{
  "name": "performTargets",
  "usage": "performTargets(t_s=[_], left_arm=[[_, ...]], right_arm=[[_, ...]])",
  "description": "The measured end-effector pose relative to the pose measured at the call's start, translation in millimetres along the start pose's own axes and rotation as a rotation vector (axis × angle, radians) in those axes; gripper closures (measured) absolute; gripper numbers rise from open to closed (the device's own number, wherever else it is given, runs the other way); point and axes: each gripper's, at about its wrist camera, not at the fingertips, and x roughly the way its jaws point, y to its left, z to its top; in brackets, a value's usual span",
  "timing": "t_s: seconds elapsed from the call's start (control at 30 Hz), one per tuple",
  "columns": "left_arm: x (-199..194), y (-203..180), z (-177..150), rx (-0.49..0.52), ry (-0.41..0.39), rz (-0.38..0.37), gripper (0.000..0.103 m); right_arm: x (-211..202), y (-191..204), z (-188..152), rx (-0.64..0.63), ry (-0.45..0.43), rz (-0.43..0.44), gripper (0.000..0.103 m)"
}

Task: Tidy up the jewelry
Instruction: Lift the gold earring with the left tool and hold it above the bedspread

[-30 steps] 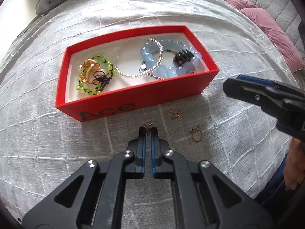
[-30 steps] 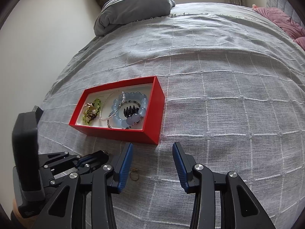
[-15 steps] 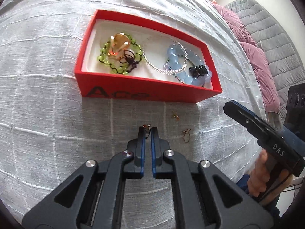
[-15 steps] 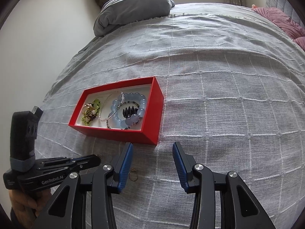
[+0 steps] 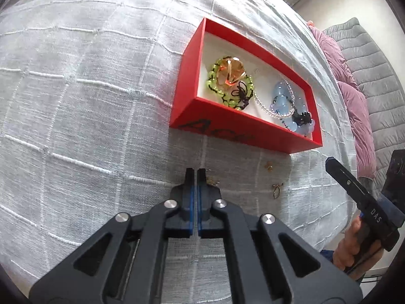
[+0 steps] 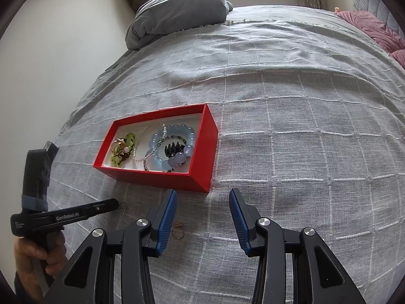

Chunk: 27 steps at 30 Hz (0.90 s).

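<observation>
Left wrist view: the left gripper (image 5: 197, 171) had rolled and travelled across the grey bedspread (image 5: 76, 101), so the red box (image 5: 227, 129) now sat tilted up to the right instead of square ahead. Its jaws, a slit apart a second ago, were pressed fully together. The small gold piece (image 5: 210, 181) showed just right of the tips; whether it was caught, I could not tell. Further right a gold stud (image 5: 268, 167) and a thin hoop (image 5: 276, 191) lay loose on the cloth, both outside the box.

Right wrist view: the right gripper (image 6: 202, 192) had not shifted, jaws partly apart, nothing between.

Judgement: three pieces unboxed; the pinch may have slipped and need retaking.
</observation>
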Motion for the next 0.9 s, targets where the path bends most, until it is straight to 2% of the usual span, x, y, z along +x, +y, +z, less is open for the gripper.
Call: performTargets(t_s=[0.07, 0.17, 0.23, 0.3, 0.33, 0.47, 0.6, 0.67, 0.9], left_arm=[[-0.7, 2.4, -1.6, -0.005, 0.009, -0.020, 0.102], [2.9, 4.9, -3.4, 0.009, 0.009, 0.018, 0.102], [8.8, -1.6, -5.2, 0.020, 0.028, 0.014, 0.102], [11.6, -12.0, -5.0, 0.025, 0.032, 0.000, 0.093], [10.6, -15.3, -4.4, 0.035, 0.029, -0.003, 0.084], [12.9, -19.8, -2.7, 0.054, 0.034, 0.008, 0.080], [18.3, -30.1, -2.1, 0.098, 0.021, 0.064, 0.081], [18.2, -33.9, -3.9, 0.119, 0.017, 0.089, 0.099], [19.2, -35.3, -7.1, 0.143, 0.020, 0.107, 0.099]], right_arm=[[0.0, -0.3, -0.1, 0.000, 0.002, 0.000, 0.059], [1.2, 1.3, -1.1, -0.005, 0.007, -0.004, 0.059], [4.1, 4.3, -2.3, -0.016, 0.011, -0.006, 0.059], [8.5, 9.7, -4.9, -0.035, 0.018, -0.009, 0.059], [10.9, 12.0, -6.6, -0.042, 0.024, -0.010, 0.059], [16.7, 18.9, -11.1, -0.060, 0.039, -0.009, 0.059], [17.4, 18.5, -11.7, -0.060, 0.041, -0.010, 0.059], [16.7, 16.5, -10.9, -0.055, 0.040, -0.011, 0.059], [15.0, 14.5, -7.8, -0.050, 0.034, -0.008, 0.059]])
